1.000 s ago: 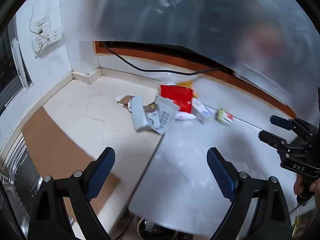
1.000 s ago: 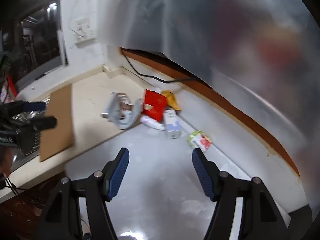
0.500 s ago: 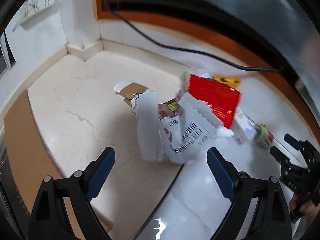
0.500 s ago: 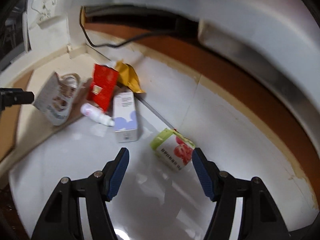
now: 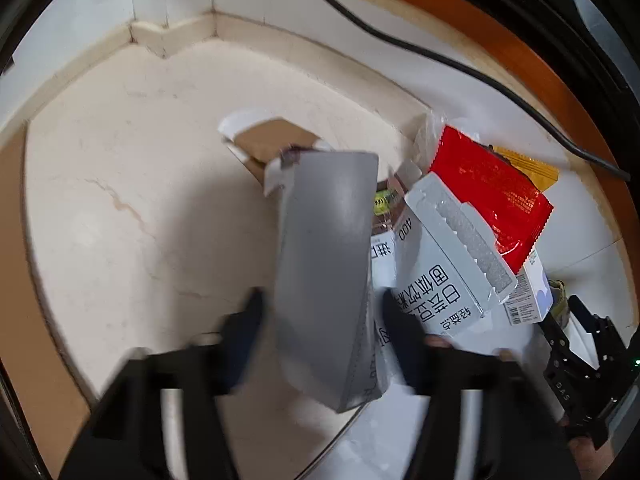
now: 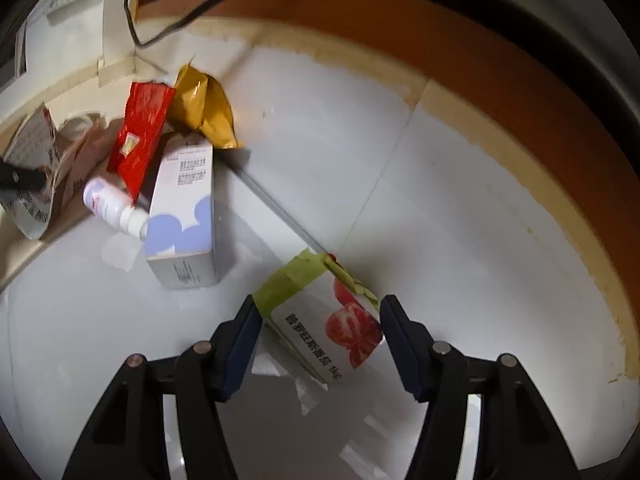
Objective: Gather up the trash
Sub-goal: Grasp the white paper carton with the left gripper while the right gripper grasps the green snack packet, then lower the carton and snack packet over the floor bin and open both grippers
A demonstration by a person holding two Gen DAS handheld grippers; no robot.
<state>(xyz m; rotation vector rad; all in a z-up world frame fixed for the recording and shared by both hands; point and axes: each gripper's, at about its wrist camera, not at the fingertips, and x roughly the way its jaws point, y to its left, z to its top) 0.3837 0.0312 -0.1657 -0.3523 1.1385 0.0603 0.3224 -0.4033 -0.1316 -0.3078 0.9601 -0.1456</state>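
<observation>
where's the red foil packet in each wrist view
Left wrist: red foil packet at upper right, behind the torn white carton.
Right wrist: red foil packet at upper left, leaning over the blue-and-white box.
Shared landmark: the yellow wrapper beside it.

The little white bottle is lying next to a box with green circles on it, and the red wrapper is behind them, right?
Nearly. The right wrist view shows the circles on the box are pale purple-blue, not green. The little white bottle does lie beside it, with the red wrapper behind.
</observation>
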